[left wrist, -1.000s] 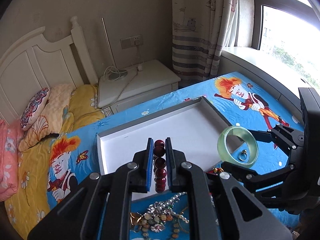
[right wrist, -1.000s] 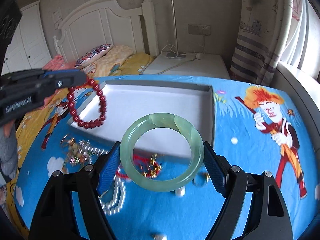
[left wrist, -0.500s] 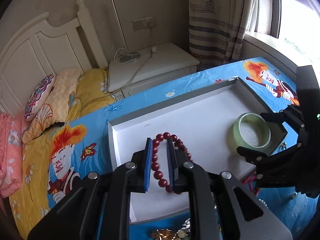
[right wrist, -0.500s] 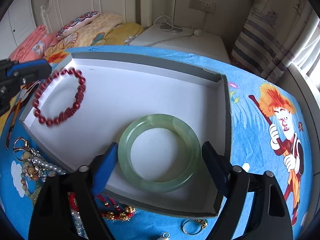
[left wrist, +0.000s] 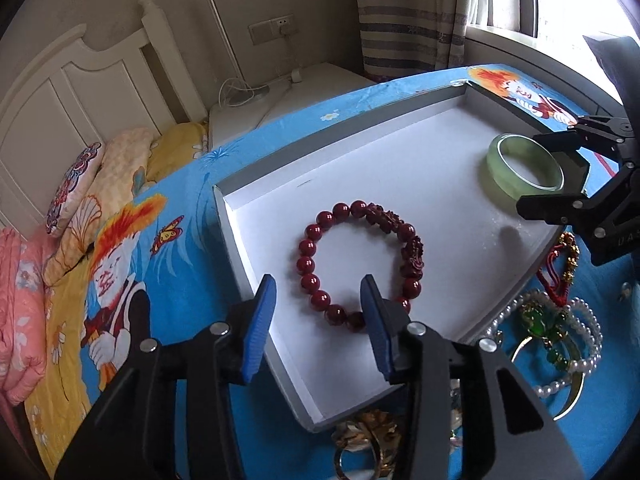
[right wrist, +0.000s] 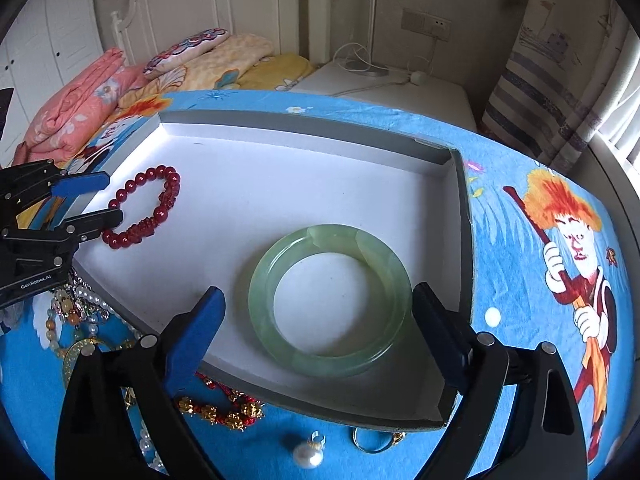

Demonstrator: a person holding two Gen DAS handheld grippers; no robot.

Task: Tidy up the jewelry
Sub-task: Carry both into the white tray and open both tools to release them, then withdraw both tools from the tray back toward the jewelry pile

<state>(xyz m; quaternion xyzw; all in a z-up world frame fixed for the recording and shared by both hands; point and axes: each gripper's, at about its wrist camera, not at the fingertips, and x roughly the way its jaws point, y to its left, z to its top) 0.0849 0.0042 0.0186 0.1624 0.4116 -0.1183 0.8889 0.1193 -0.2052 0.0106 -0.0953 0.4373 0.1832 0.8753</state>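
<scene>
Red bead bracelet (left wrist: 360, 266) lies in the tray (left wrist: 256, 280); left gripper (left wrist: 318, 324) is opening, right gripper (right wrist: 316, 328) wide around jade bangle (right wrist: 330, 300) — lift both straight up.

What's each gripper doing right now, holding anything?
Left gripper: opening, red bead bracelet released in tray.
Right gripper: open, green bangle lying free.
</scene>
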